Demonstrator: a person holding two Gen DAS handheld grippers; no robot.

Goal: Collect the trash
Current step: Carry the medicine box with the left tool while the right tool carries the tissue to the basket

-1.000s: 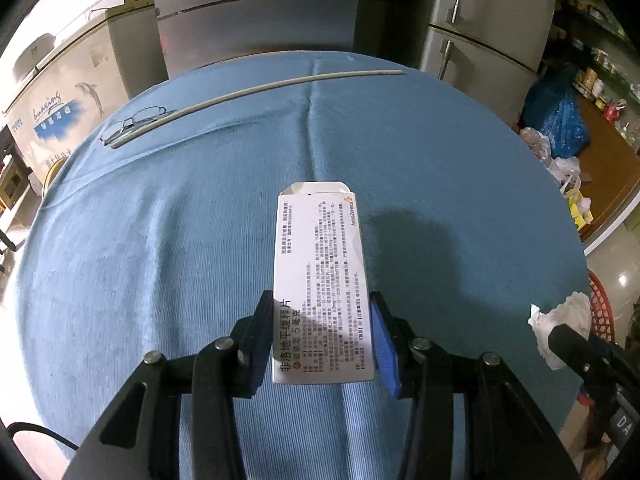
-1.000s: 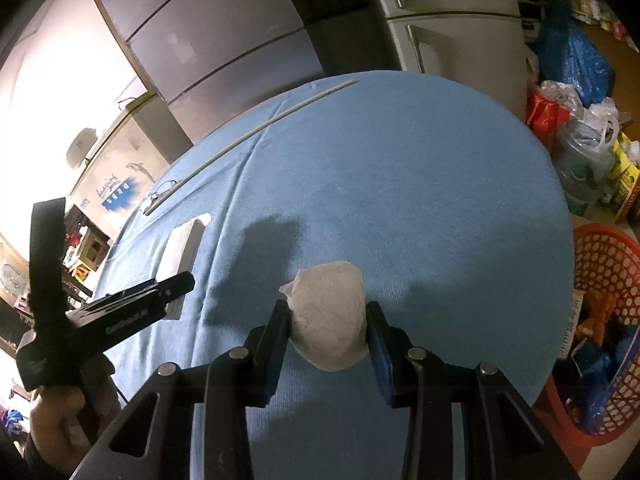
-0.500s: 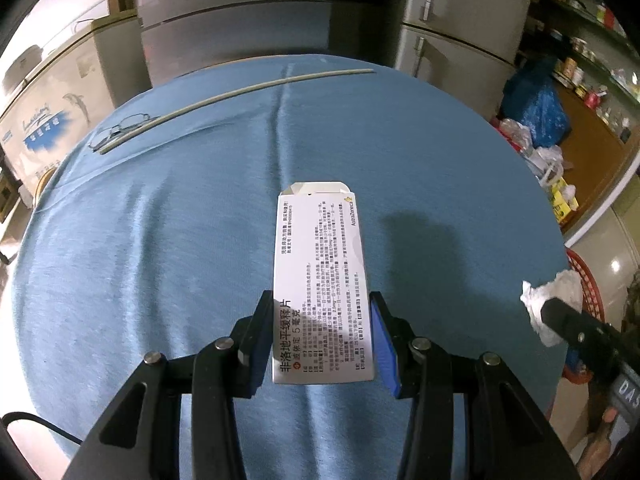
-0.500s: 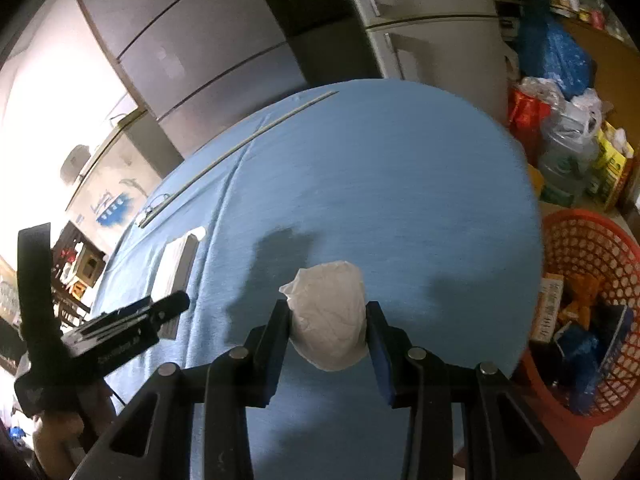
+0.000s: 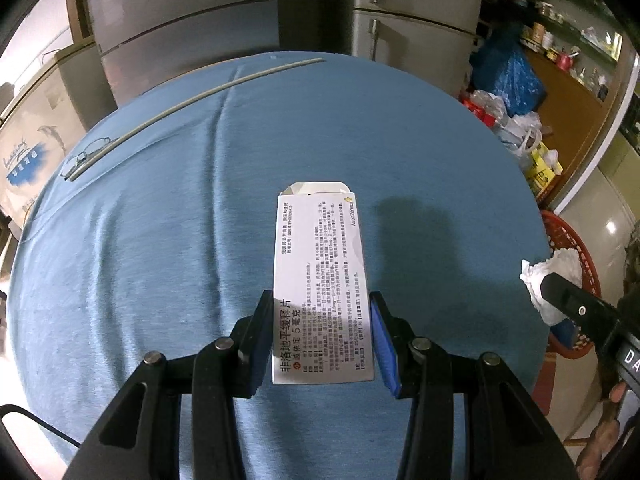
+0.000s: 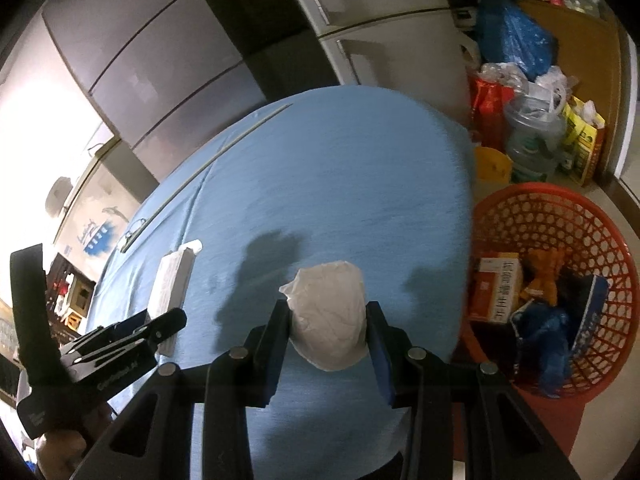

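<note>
While both hands carried loads over blue table (image 5: 160,260), left claw (image 5: 320,340) clenched medicine box (image 5: 320,280) lengthwise; right claw (image 6: 326,340) gripped crumpled tissue (image 6: 326,316). Red basket (image 6: 560,220) sat at 3 o'clock off table edge, likely dump spot.
</note>
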